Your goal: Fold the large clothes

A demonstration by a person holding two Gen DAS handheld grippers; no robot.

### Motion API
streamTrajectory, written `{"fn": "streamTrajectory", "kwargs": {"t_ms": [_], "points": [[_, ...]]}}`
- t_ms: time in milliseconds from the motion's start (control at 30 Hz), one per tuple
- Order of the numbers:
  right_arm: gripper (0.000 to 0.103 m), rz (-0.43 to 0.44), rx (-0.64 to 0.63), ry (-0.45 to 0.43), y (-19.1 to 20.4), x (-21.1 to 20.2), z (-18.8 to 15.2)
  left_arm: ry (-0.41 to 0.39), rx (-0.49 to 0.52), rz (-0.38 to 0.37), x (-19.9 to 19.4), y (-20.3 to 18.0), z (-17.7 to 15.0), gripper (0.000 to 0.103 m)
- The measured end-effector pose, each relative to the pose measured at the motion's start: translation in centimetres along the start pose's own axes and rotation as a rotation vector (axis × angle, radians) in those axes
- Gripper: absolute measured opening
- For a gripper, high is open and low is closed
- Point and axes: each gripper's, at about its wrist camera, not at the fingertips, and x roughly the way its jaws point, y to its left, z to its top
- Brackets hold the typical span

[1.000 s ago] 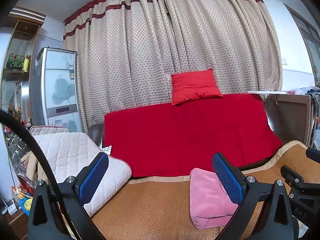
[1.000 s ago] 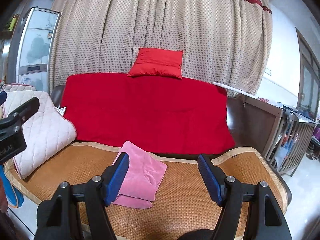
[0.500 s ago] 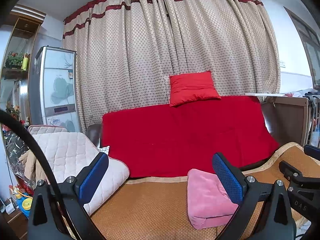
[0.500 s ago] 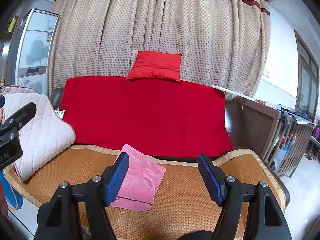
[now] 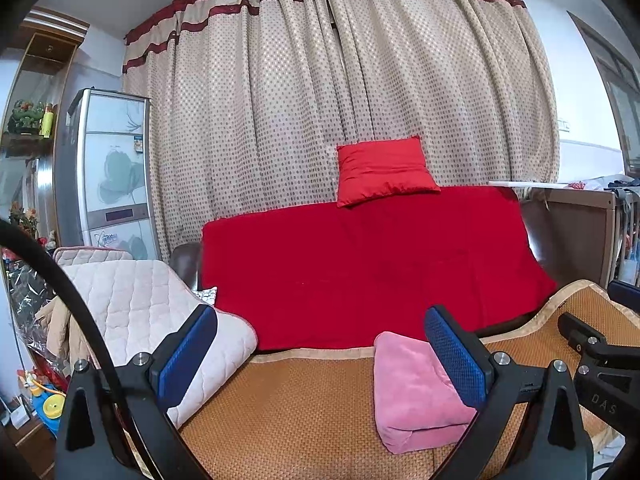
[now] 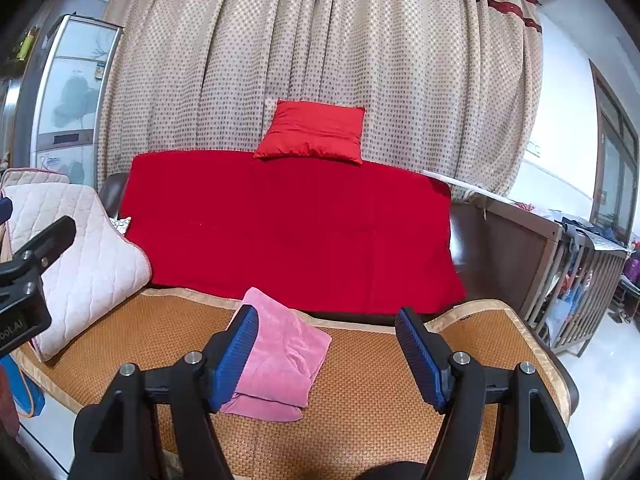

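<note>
both claws hang wide and empty above a woven mat (image 6: 360, 432): the left claw (image 5: 320, 356) and right claw (image 6: 324, 356) grip nothing. just beyond them the pink garment (image 6: 280, 356) lies on the mat as a compact folded bundle, touched by neither. the folding looks finished or nearly so; any next move would call only for squaring the bundle or fetching another piece. behind stand a red-draped sofa back (image 6: 288, 232), red cushion (image 6: 314, 132) and dotted curtain (image 6: 320, 40).

folded garment (image 6: 280, 356) on mat (image 6: 360, 420) | quilted cushion (image 6: 80, 256) left | blanket (image 6: 288, 232) behind | pillow (image 6: 314, 132) atop blanket
</note>
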Motion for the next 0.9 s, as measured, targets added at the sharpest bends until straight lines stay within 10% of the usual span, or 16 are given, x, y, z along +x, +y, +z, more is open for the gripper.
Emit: {"fn": "streamTrajectory", "kwargs": {"t_ms": [900], "points": [[0.075,-0.021,0.007,-0.001,-0.35,0.04,-0.36,0.007,0.010,-0.021,-0.43,-0.55,-0.47,0.103]]}}
